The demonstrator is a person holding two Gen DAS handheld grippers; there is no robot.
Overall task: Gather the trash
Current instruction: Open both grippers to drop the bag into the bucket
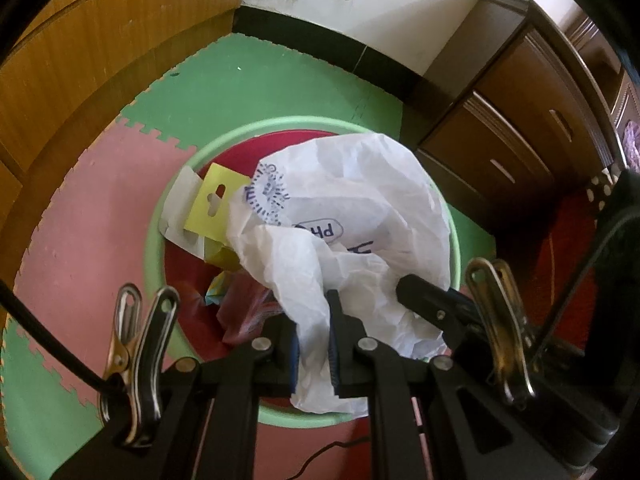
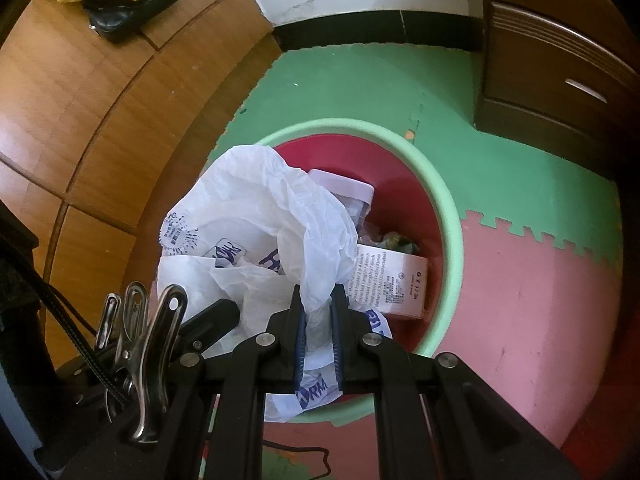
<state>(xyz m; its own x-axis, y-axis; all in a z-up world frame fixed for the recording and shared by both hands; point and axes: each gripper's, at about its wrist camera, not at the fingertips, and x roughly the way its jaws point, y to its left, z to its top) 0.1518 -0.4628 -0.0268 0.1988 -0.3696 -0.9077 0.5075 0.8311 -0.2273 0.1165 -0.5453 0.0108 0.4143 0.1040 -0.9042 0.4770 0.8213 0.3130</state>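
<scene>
Left tool (image 1: pixel 313 332) pinching white bag (image 1: pixel 352 208); right tool (image 2: pixel 319 320) pinching same bag. Bag hangs over green bin (image 2: pixel 452 232) holding box (image 2: pixel 396 280), yellow card (image 1: pixel 218 204).

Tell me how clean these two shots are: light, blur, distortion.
Left wrist view: daylight, sharp at the white bag, heavy fisheye curving the wooden cabinet, black vignette at the corners. Right wrist view: same bend and vignette, bright glare on the wood, bin print readable, no motion blur evident.
</scene>
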